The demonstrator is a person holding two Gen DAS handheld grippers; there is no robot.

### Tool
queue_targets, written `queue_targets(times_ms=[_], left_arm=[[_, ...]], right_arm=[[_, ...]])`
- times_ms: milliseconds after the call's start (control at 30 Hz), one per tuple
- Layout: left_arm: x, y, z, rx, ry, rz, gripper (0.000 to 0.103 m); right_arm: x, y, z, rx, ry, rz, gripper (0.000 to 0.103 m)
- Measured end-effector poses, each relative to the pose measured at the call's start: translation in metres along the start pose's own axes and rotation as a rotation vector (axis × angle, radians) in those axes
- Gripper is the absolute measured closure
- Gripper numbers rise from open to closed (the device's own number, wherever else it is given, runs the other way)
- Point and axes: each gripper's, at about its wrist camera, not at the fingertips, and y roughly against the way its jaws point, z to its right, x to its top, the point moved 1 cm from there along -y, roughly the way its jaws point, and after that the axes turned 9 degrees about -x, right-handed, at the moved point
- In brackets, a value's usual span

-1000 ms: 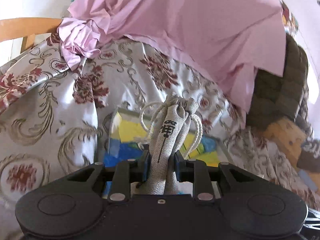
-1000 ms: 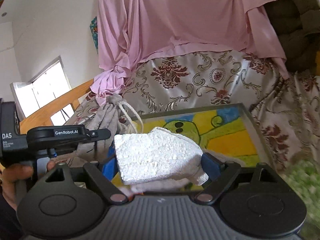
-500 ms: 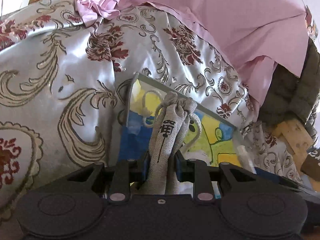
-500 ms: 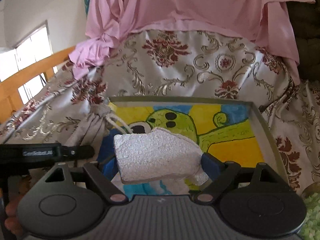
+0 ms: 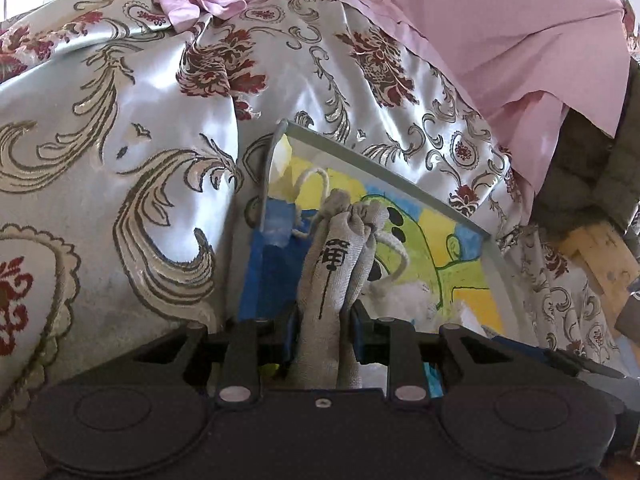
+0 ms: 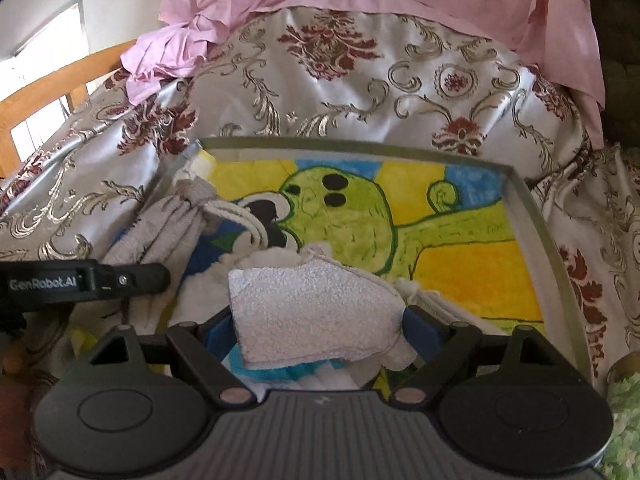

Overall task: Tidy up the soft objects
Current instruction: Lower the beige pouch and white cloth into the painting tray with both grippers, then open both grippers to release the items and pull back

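My left gripper (image 5: 322, 326) is shut on a grey drawstring pouch (image 5: 334, 264) with a black character printed on it. The pouch's gathered top and white cord hang over the left part of a grey-rimmed tray (image 5: 400, 172) lined with a green cartoon picture. My right gripper (image 6: 318, 326) is shut on a white terry slipper-shaped piece (image 6: 312, 310), held wide between the blue pads just above the tray's (image 6: 532, 216) near end. In the right wrist view the pouch (image 6: 168, 232) and the left gripper's black finger (image 6: 124, 280) show at the tray's left side.
The tray rests on a silver floral bedspread (image 5: 120, 152). A pink cloth (image 5: 480, 20) lies heaped behind it. A wooden bed frame (image 6: 60, 80) stands at the left, an olive cushion (image 5: 584, 184) at the right. A green crumbly pile (image 6: 624, 412) shows at the far right.
Both grippers have sunk toward the tray with their loads. The pouch now hangs over the tray's left part, and the white piece is low over its near end.
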Motion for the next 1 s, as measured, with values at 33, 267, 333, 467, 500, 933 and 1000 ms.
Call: queue_targets(times_ms=[33, 267, 333, 467, 500, 933, 1000], left_arm=[[0.0, 0.0, 0.001, 0.003, -0.006, -0.003, 0.073], [-0.005, 0.002, 0.013, 0.045, -0.048, -0.018, 0.064], [-0.006, 0.005, 0.015, 0.053, -0.048, -0.018, 0.062], [-0.007, 0.014, 0.023, 0.075, -0.067, -0.009, 0.053], [-0.007, 0.018, 0.027, 0.074, -0.08, -0.002, 0.053], [-0.014, 0.093, 0.09, 0.113, -0.183, 0.151, 0.026], [-0.017, 0.106, 0.103, 0.121, -0.211, 0.179, 0.024]], right_arm=[[-0.001, -0.001, 0.001, 0.0, -0.001, -0.006, 0.014], [-0.006, -0.001, 0.004, -0.005, -0.001, -0.026, 0.013], [-0.007, 0.001, 0.004, -0.016, 0.013, -0.022, 0.012], [-0.009, 0.012, 0.015, -0.016, -0.017, 0.003, 0.003], [-0.009, 0.015, 0.018, -0.013, -0.028, 0.014, 0.001], [-0.012, 0.117, 0.075, -0.028, -0.143, 0.237, 0.0], [-0.011, 0.137, 0.083, -0.02, -0.165, 0.271, 0.0]])
